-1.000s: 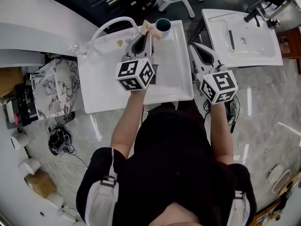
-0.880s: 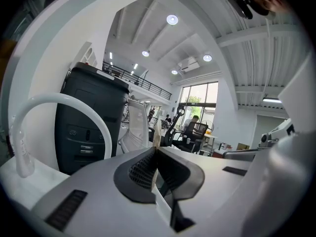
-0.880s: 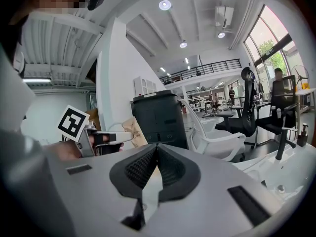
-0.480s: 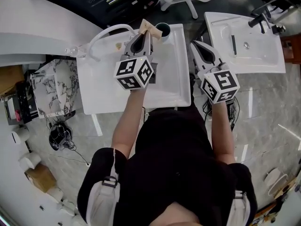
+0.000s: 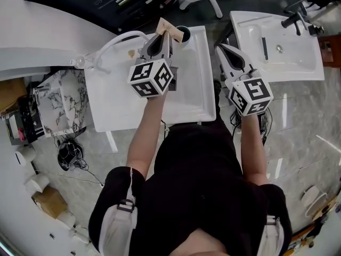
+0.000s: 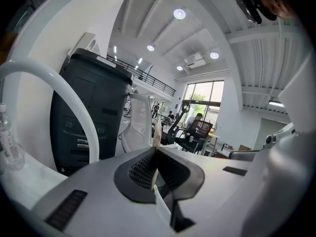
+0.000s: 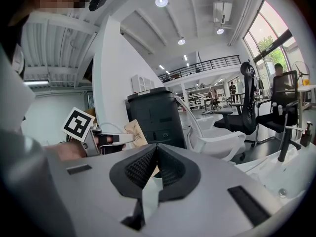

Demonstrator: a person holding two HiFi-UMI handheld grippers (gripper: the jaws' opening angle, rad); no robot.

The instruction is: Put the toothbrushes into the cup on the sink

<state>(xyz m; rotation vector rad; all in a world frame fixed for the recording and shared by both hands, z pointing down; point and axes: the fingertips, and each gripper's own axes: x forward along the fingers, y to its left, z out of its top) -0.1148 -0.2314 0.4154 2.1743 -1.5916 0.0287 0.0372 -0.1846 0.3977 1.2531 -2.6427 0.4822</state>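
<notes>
My left gripper [image 5: 163, 35] is shut on a toothbrush in a tan paper packet [image 5: 167, 28], held over the back rim of the white sink [image 5: 194, 84]. The packet's far end lies just left of the dark cup [image 5: 185, 34], which stands on the sink's back edge. In the left gripper view the packet [image 6: 157, 131] sticks up edge-on from the closed left gripper [image 6: 156, 150]. My right gripper [image 5: 220, 47] hovers off the sink's right edge, jaws together with nothing seen in them. From the right gripper [image 7: 157, 146] I see the packet [image 7: 134, 134] to the left.
A white arched faucet [image 5: 121, 37] rises at the sink's back left, with a small clear bottle [image 5: 80, 62] beside it. A second sink [image 5: 282, 52] with a black tap [image 5: 296, 19] stands to the right. A marble-patterned unit [image 5: 58, 100] is on the left.
My left gripper has lifted and shifted slightly back with the packet, whose tip now sits nearer the cup's left rim. The right gripper has hardly moved.
</notes>
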